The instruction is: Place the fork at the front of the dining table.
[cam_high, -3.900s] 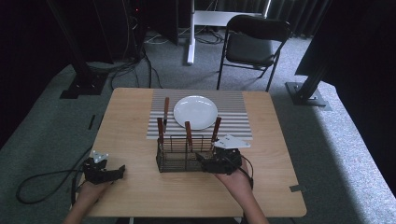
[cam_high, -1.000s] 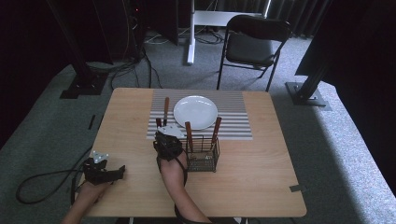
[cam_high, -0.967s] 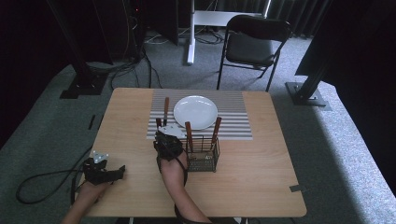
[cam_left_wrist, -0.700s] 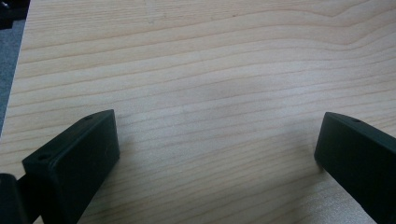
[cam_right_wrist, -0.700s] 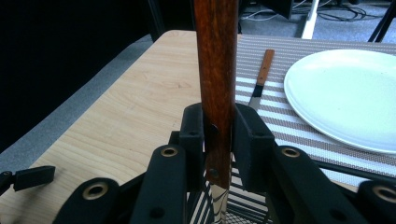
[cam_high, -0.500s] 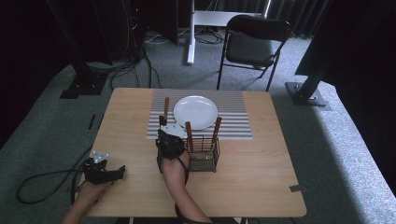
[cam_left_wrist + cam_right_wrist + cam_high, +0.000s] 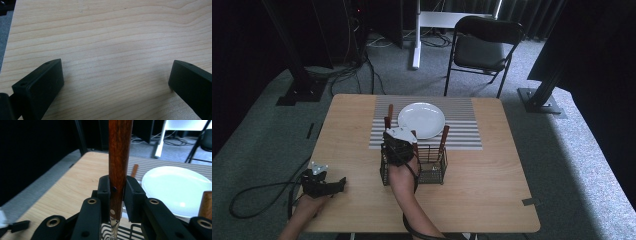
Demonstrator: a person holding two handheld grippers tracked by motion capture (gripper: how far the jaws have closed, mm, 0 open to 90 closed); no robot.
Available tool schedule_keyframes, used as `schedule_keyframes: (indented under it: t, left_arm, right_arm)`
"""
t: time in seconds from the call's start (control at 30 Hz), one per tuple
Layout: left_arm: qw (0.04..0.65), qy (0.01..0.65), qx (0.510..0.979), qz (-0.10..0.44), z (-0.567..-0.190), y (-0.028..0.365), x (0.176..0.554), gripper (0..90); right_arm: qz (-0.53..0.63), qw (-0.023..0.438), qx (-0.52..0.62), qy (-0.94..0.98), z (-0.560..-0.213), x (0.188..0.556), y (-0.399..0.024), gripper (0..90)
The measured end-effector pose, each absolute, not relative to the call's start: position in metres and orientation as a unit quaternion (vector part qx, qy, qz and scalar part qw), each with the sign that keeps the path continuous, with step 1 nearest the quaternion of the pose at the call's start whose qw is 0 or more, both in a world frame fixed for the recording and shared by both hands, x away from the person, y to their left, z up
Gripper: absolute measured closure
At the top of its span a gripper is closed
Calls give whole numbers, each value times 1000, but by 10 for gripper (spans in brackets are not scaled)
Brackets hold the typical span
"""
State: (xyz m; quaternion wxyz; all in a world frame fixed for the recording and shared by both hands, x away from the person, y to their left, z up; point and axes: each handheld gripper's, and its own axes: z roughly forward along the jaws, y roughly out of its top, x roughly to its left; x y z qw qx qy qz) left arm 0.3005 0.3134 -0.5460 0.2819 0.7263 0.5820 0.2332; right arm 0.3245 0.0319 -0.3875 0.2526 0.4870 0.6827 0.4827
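A black wire basket (image 7: 432, 167) stands on the wooden table (image 7: 492, 175) with brown wooden-handled utensils upright in it. My right gripper (image 7: 398, 144) is over the basket's left end, and in the right gripper view the right gripper (image 7: 117, 188) is shut on one upright wooden handle (image 7: 119, 150). Its metal neck runs down toward the basket's wires (image 7: 127, 232). Two more handles (image 7: 444, 136) rise from the basket. My left gripper (image 7: 337, 184) rests near the table's front left corner. In the left gripper view the left gripper (image 7: 115, 82) is open over bare wood.
A white plate (image 7: 422, 120) sits on a striped placemat (image 7: 462, 130) behind the basket. Another wooden-handled utensil (image 7: 390, 110) lies on the mat left of the plate. A folding chair (image 7: 482, 50) and stand bases are beyond the table's far edge.
The right gripper went from the basket's right end to its left end. In the last half second it shifted slightly away from me. The left gripper has stayed put.
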Motion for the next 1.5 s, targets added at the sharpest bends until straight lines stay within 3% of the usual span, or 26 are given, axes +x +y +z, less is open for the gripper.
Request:
schedule_keyframes:
  t: [0.9,1.5]
  left_arm:
    - [283,582,726,234,-546,313,301,0]
    - [282,582,726,234,-546,313,301,0]
  right_arm:
    - [498,296,459,674,-329,349,34,762]
    - [487,302,476,667,-311,401,13,762]
